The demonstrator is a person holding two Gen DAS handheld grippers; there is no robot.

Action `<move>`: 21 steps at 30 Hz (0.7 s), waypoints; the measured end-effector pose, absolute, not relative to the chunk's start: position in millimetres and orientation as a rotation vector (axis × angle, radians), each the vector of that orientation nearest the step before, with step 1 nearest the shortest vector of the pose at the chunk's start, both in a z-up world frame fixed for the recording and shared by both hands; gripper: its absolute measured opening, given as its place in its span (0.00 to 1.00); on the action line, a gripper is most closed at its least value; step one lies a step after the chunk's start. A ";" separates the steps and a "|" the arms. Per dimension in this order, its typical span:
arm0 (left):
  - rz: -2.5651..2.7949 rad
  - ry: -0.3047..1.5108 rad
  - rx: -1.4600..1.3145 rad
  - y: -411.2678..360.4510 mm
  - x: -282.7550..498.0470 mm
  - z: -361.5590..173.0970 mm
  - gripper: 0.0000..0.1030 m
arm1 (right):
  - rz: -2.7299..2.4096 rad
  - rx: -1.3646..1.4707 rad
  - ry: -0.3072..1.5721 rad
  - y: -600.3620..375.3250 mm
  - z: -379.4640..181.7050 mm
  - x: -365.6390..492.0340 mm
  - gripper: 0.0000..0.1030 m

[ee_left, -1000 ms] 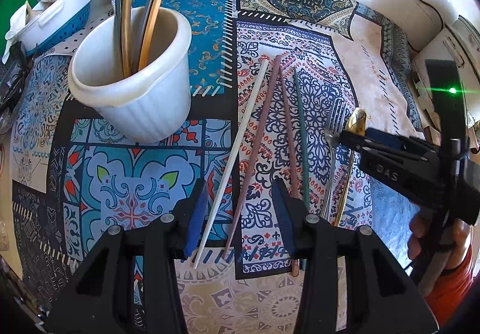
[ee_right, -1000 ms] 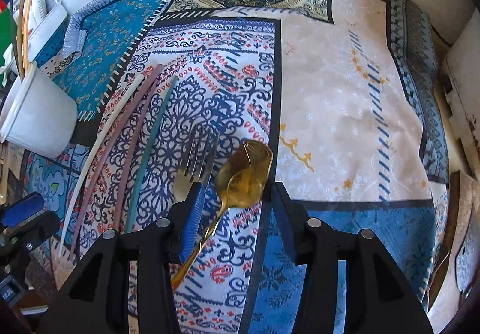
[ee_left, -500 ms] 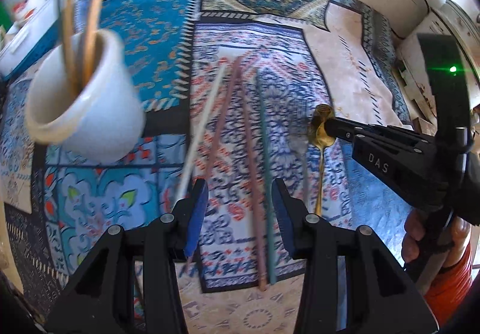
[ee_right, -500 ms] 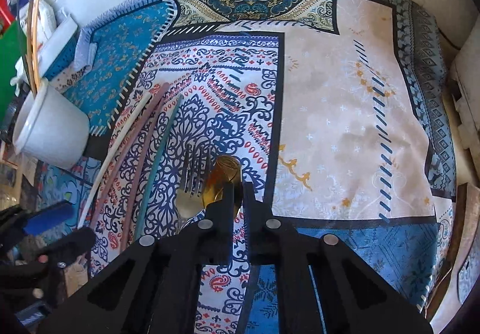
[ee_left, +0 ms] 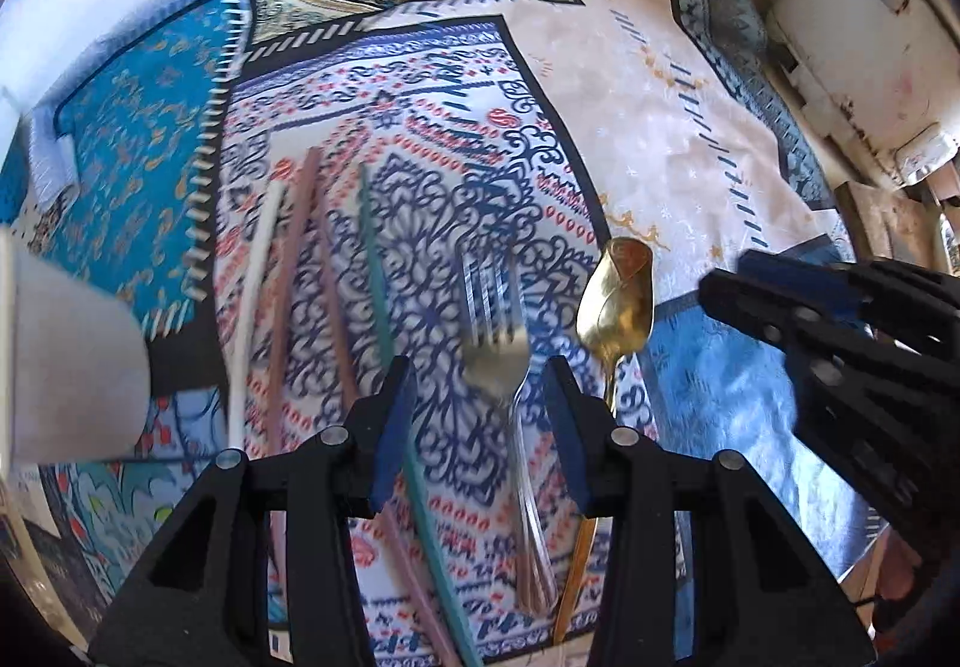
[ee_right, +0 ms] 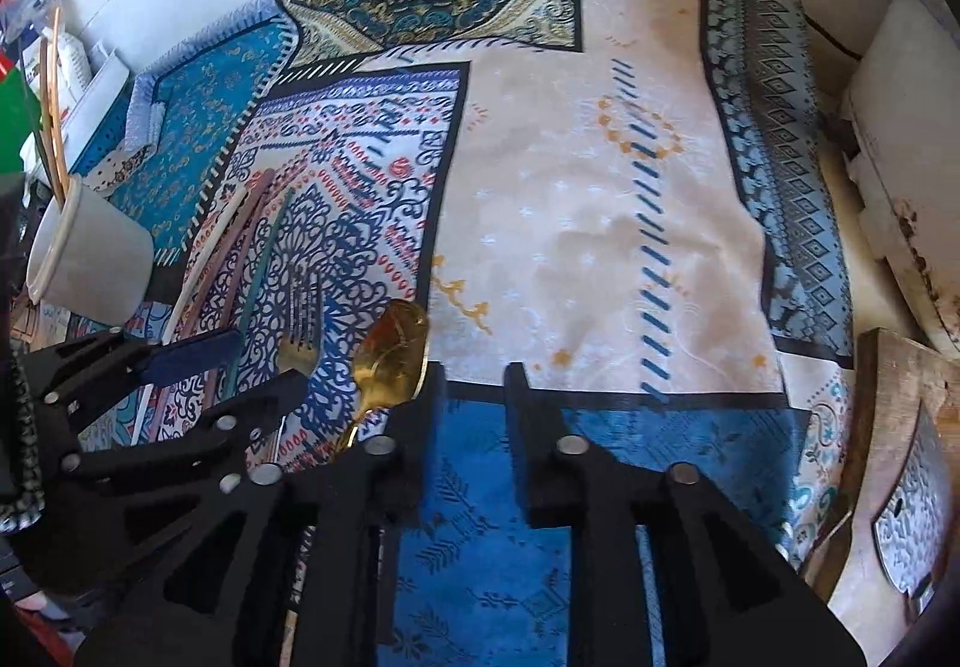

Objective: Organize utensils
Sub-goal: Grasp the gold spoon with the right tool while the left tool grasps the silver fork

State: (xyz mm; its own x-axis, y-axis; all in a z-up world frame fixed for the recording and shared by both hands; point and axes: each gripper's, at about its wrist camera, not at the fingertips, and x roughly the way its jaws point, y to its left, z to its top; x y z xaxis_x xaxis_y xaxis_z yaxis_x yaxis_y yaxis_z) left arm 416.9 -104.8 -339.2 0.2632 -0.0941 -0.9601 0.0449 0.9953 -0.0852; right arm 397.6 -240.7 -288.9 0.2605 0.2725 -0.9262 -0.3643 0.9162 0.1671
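since half a second earlier the right gripper (ee_right: 474, 385) had let go of the gold spoon (ee_right: 393, 349) and shifted right; its jaws stood apart over the blue cloth patch, holding nothing. the left gripper (ee_left: 480, 415) had swung right too, jaws spread wide above the silver fork (ee_left: 498, 361). spoon and fork lay side by side on the patterned tablecloth (ee_right: 600, 223), chopsticks (ee_left: 372, 259) to their left, white cup (ee_right: 90, 259) further left.
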 end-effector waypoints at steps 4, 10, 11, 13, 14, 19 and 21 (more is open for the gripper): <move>-0.085 1.284 -0.040 -111.3 430.3 -342.9 0.42 | 0.417 -0.040 1.233 -257.3 -285.3 398.5 0.27; -0.033 1.211 0.020 -120.1 442.2 -348.1 0.36 | 0.395 -0.009 1.249 -270.4 -287.0 399.1 0.28; -0.035 1.199 0.020 -120.0 443.1 -347.9 0.32 | 0.394 -0.002 1.252 -271.6 -287.2 398.5 0.28; -0.041 1.198 0.017 -117.3 445.5 -347.7 0.21 | 0.389 0.019 1.256 -271.5 -289.4 398.1 0.28; -0.049 1.204 -0.005 -114.1 447.1 -347.6 0.21 | 0.394 0.023 1.260 -271.4 -290.3 397.4 0.28; -0.043 1.202 -0.123 -84.5 439.5 -338.2 0.21 | 0.433 0.023 1.288 -251.2 -299.2 397.4 0.28; -0.036 1.177 -0.173 -71.4 429.6 -327.0 0.21 | 0.448 0.018 1.297 -240.0 -302.1 397.7 0.28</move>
State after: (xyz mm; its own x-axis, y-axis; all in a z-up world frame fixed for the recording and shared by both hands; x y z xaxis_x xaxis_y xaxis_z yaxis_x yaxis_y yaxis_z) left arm 429.6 -71.4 -327.0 0.3844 -0.1185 -0.9155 -0.0618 0.9862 -0.1536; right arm 397.7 -240.0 -302.1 0.1976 0.3304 -0.9229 -0.3105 0.9141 0.2607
